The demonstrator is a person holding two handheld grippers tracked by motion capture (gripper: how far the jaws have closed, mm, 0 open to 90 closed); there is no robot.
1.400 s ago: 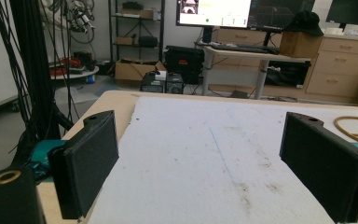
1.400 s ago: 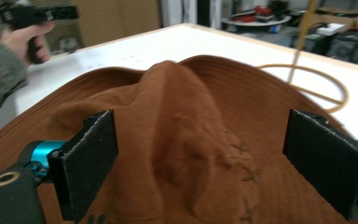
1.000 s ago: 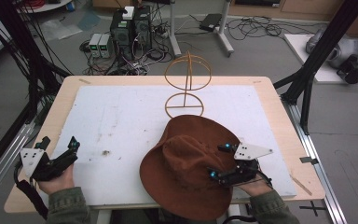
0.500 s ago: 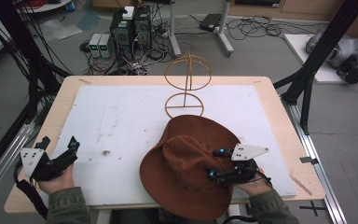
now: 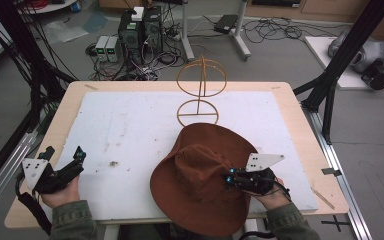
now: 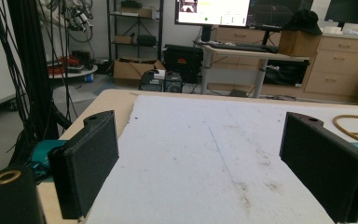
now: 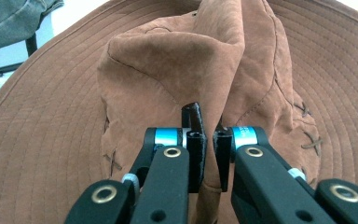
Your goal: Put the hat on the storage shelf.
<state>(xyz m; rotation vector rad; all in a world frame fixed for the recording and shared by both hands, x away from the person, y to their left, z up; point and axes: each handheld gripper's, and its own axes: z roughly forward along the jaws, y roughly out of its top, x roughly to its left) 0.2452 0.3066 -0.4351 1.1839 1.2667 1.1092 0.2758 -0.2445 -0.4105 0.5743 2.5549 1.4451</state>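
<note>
The brown hat (image 5: 200,175) lies on the white board (image 5: 130,130) that covers the wooden table (image 5: 300,125), at about five o'clock from the middle of the board, and its brim hangs a little over the near edge. The right gripper (image 5: 230,178) sits on the right side of the hat's crown, at about three o'clock from the middle of the hat, and the person's right hand (image 5: 272,192) holds it from behind. Its jaws have just been closing, and in the right gripper view they stand nearly together with a raised fold of the crown pinched between the pads (image 7: 196,140), so the gripper is clamped on the hat (image 7: 168,60). The left gripper (image 5: 77,159) is well apart from the hat, at about nine o'clock from it, near the left edge of the board and held in the left hand (image 5: 62,192). In the left gripper view its jaws stand wide apart, with nothing between them, only the bare board (image 6: 205,154) ahead. A wire hat stand (image 5: 200,90) of thin golden rings stands at about twelve o'clock from the hat, just beyond the far edge of the brim.
</note>
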